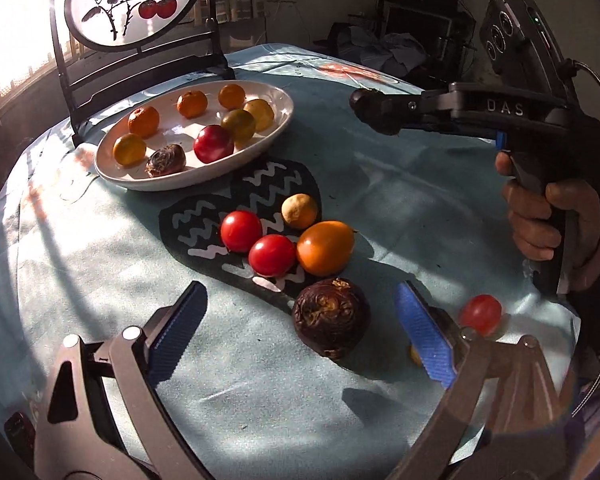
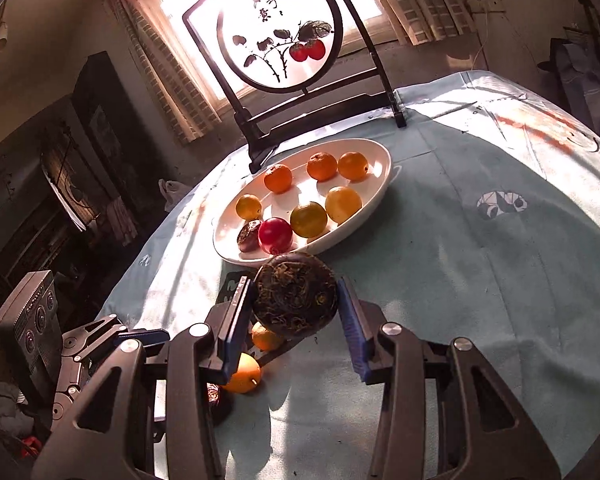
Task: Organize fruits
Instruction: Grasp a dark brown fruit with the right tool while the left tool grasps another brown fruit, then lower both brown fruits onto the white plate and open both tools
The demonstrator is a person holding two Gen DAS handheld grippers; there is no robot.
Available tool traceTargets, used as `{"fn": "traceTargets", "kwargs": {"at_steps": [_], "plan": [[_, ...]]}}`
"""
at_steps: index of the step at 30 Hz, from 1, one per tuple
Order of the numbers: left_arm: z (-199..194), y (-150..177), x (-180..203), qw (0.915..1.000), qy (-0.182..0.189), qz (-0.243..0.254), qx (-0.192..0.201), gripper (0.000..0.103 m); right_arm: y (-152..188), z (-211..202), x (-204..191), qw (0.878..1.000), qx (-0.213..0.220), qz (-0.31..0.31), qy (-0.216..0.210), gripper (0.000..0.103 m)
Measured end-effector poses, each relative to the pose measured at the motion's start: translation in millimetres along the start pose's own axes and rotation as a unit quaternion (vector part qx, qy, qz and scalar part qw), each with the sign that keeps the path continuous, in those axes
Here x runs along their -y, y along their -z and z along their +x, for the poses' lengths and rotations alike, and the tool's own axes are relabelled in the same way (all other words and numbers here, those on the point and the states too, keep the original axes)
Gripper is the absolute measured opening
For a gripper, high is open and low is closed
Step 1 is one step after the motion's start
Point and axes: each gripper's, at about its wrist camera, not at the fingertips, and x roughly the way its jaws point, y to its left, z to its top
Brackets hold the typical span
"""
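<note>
A: How many fruits sit on the white plate (image 1: 284, 120)?

B: Eight. Three orange ones, three yellowish ones, one red one and one dark wrinkly one.

A: And on the counter (image 1: 400, 208)?

B: In the left claw's view, seven: three red, one big orange fruit (image 1: 326, 248), one small yellow, one dark wrinkly fruit (image 1: 331, 317), and a bit of one more orange piece (mostly hidden).

A: What do the claws do?

B: The left claw (image 1: 300, 332) is spread wide above the counter, pinching nothing. The right claw (image 2: 296, 312) pinches another dark wrinkly ball (image 2: 295, 294), held up near the plate.
</note>
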Motion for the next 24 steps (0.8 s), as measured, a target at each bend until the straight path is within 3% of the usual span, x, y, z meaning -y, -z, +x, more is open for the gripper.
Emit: {"fn": "traceTargets", "kwargs": {"at_steps": [3, 7, 11, 15, 19, 24], "plan": [[9, 2, 5, 0.9998, 0.008, 0.009, -0.018, 0.088, 0, 1, 0, 1.0, -0.004, 0.002, -0.003, 0.044], [24, 7, 6, 0.9987, 0.008, 0.012, -0.048, 0.065, 2, -2, -1, 1.0, -0.004, 0.003, -0.007, 0.044], [26, 9, 8, 0.9985, 0.014, 0.015, -0.051, 0.062, 2, -4, -3, 1.0, -0.004, 0.001, -0.011, 0.044], [24, 10, 9, 0.9981, 0.028, 0.021, -0.051, 0.048, 3, -4, -2, 1.0, -0.005, 0.004, -0.01, 0.044], [21, 10, 9, 0.998, 0.037, 0.016, -0.049, 0.046, 3, -4, -3, 1.0, -0.006, 0.003, -0.008, 0.044], [12, 7, -10, 0.997, 0.065, -0.028, -0.03, 0.046, 5, -2, -6, 1.0, -0.011, -0.006, -0.008, 0.044]]}}
